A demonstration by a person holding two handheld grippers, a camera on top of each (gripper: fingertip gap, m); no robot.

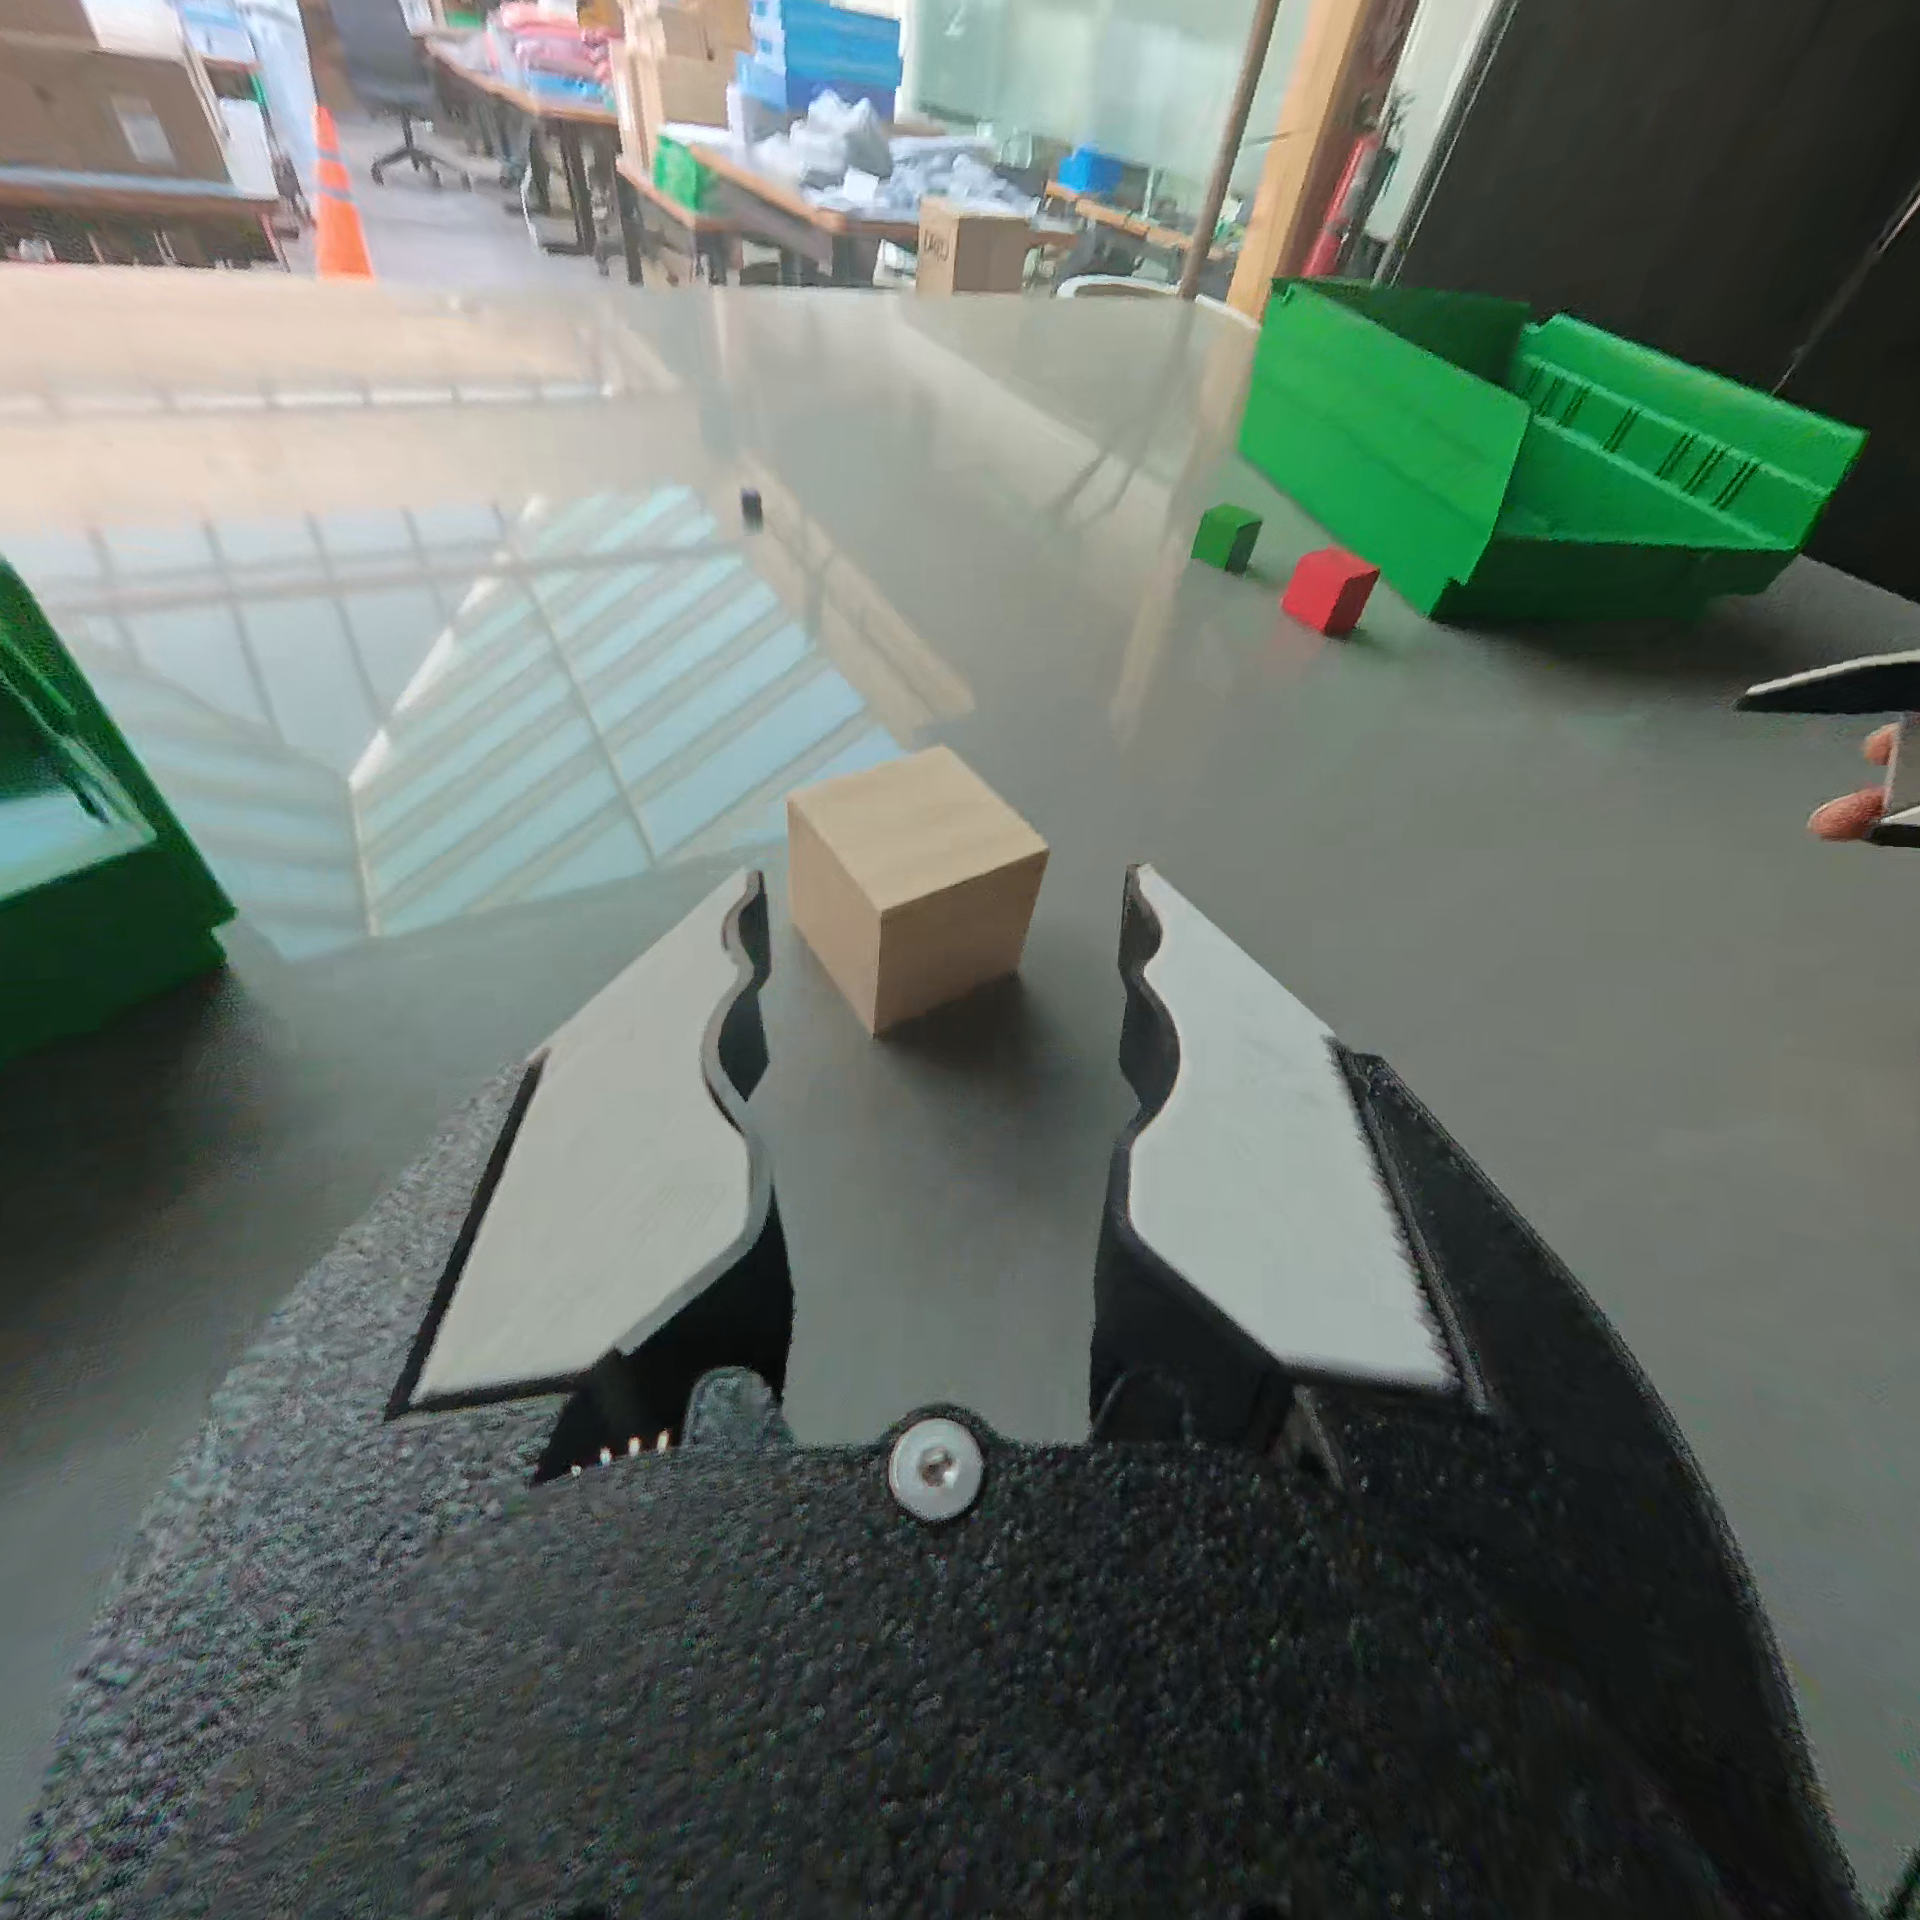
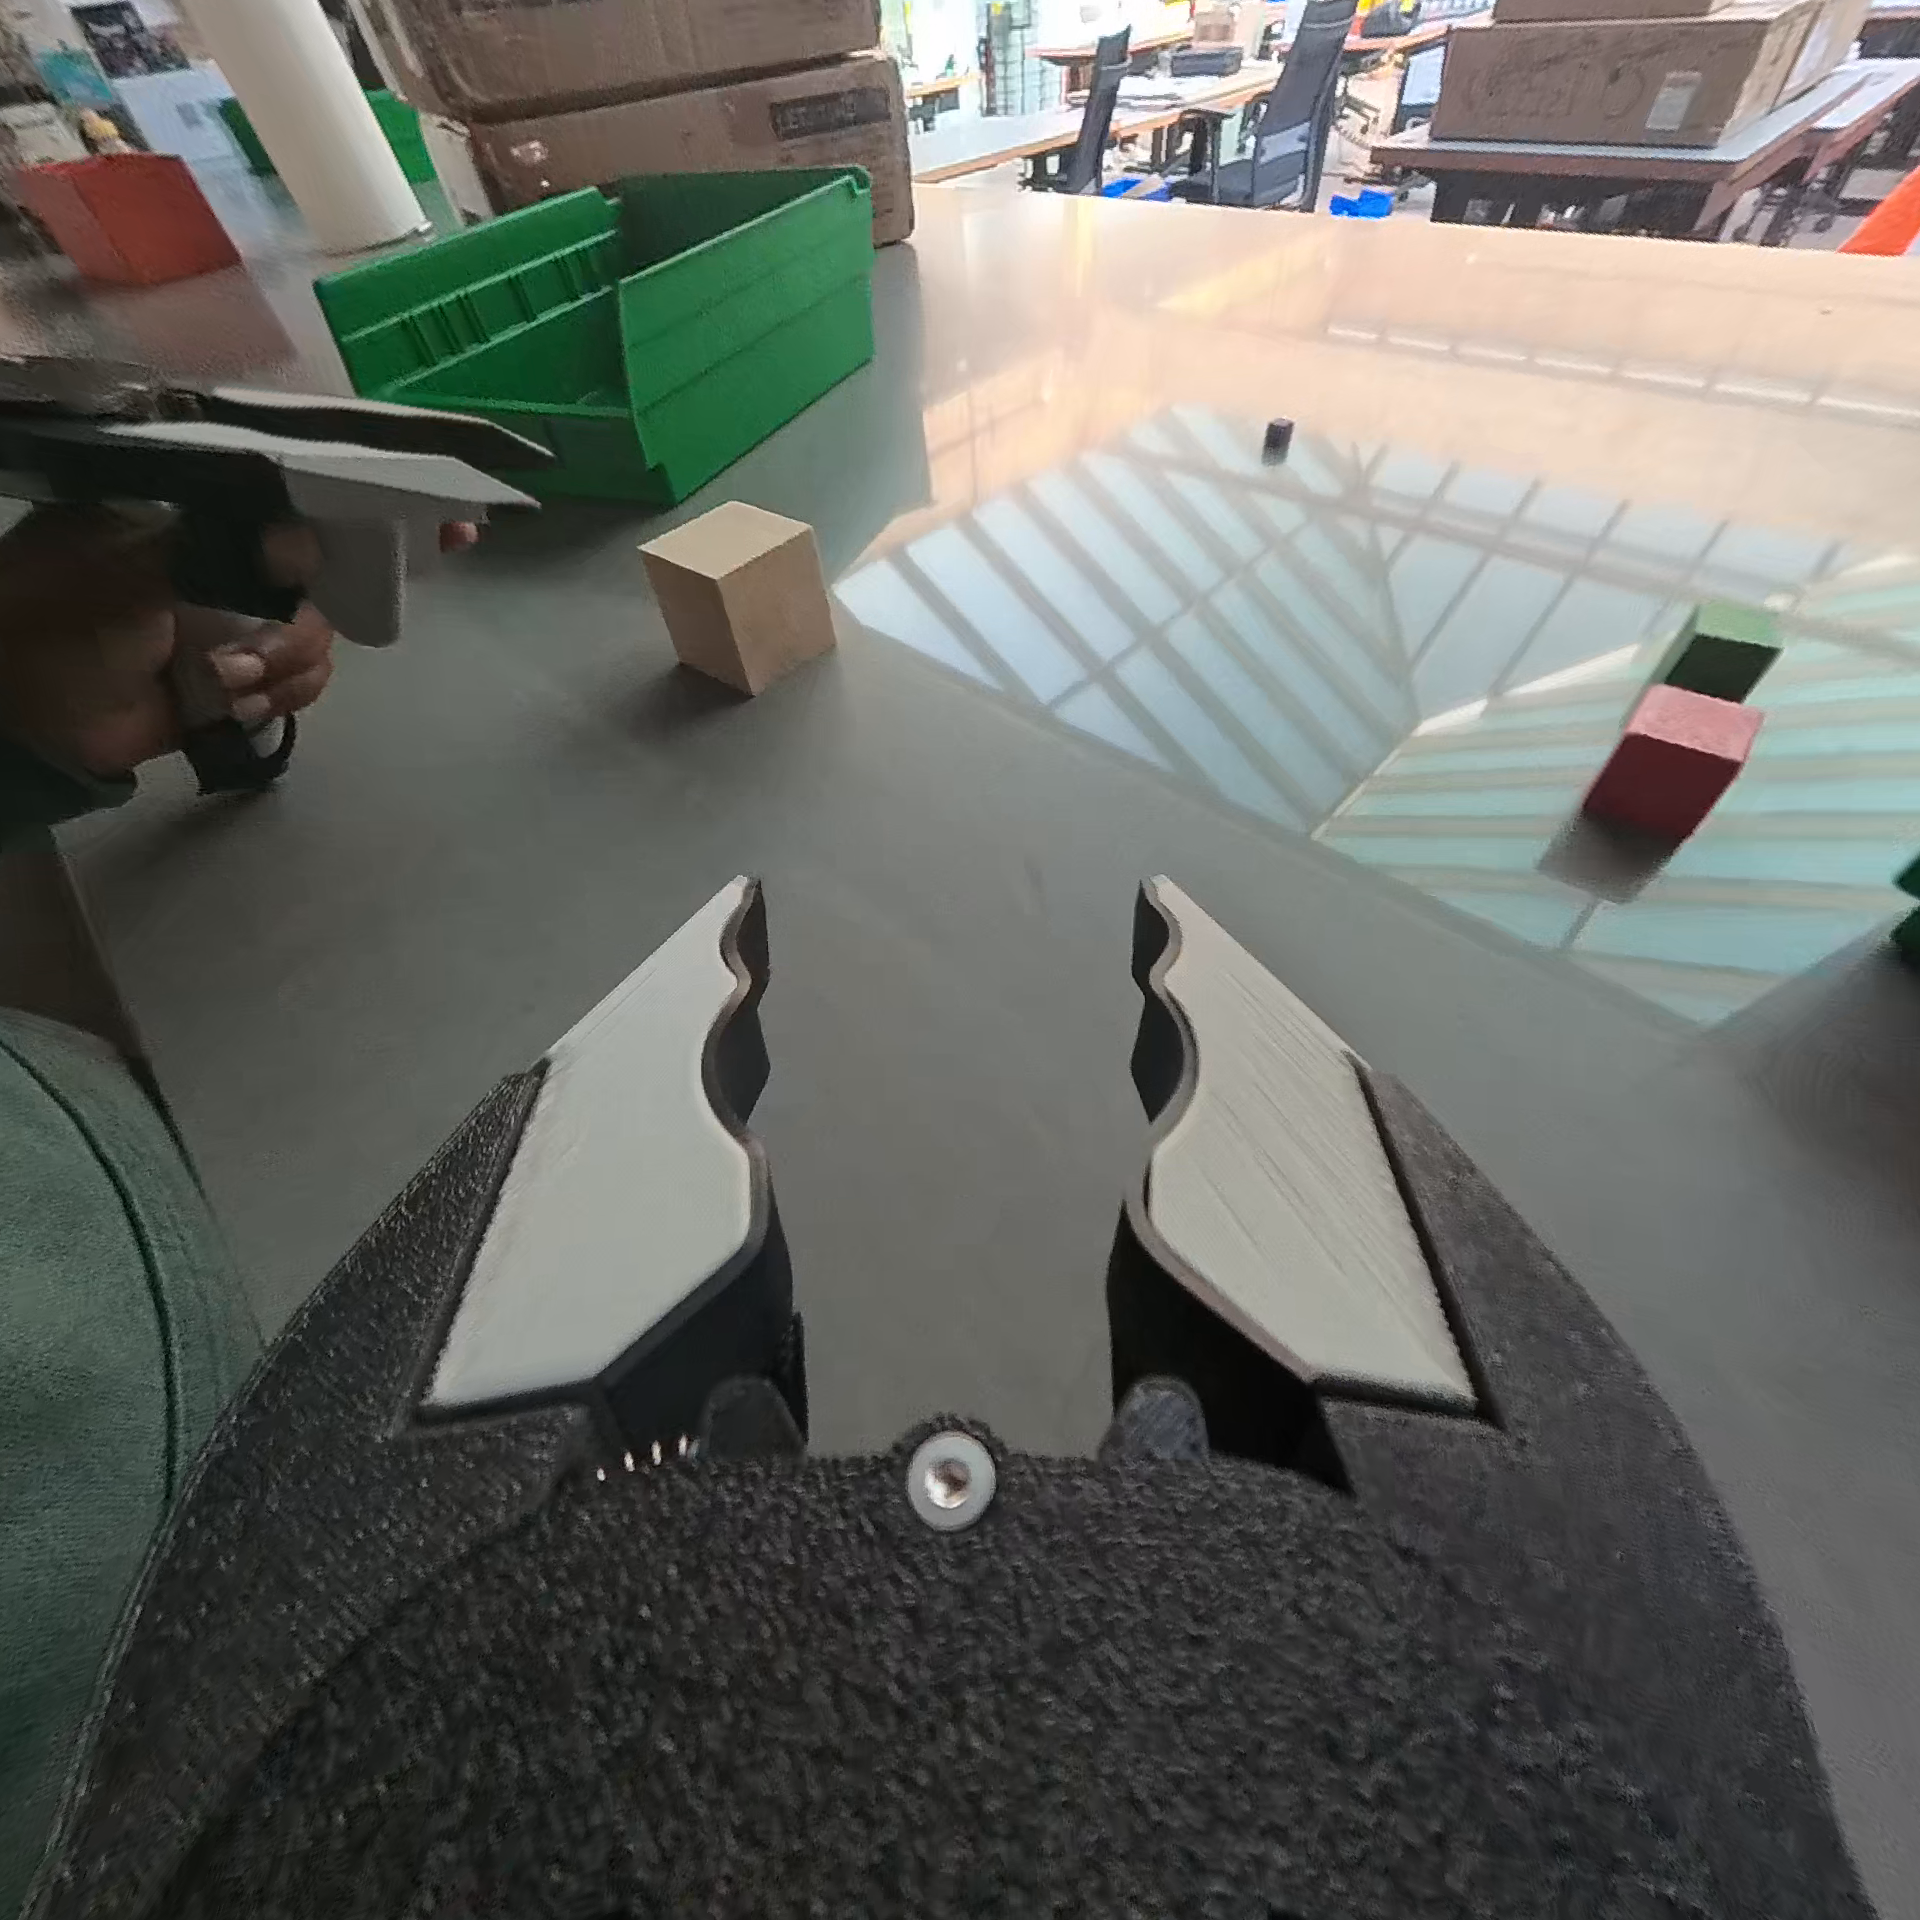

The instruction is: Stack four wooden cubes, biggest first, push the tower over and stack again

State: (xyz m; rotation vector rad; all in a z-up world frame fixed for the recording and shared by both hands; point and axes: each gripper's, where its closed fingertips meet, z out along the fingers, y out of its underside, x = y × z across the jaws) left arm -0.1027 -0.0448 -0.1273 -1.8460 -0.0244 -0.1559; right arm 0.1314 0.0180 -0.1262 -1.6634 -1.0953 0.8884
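1. The left gripper is hovering low over the grey counter with its jaws spread wide and nothing between them; a plain wooden cube is sitting just ahead of the fingertips, roughly centred on the gap, one vertical edge turned toward the camera, and apart from both fingers.
2. The cube looks rigid, light and matte, so it should resist slipping; its flat opposing side faces appear the soundest places to grip, though its rotated stance is presenting corners rather than faces.
3. The right gripper is likewise standing spread and empty over bare counter, with the wooden cube well ahead to its left.
4. A red cube and a green cube are resting close together to its right; a green bin is lying beyond the wooden cube.
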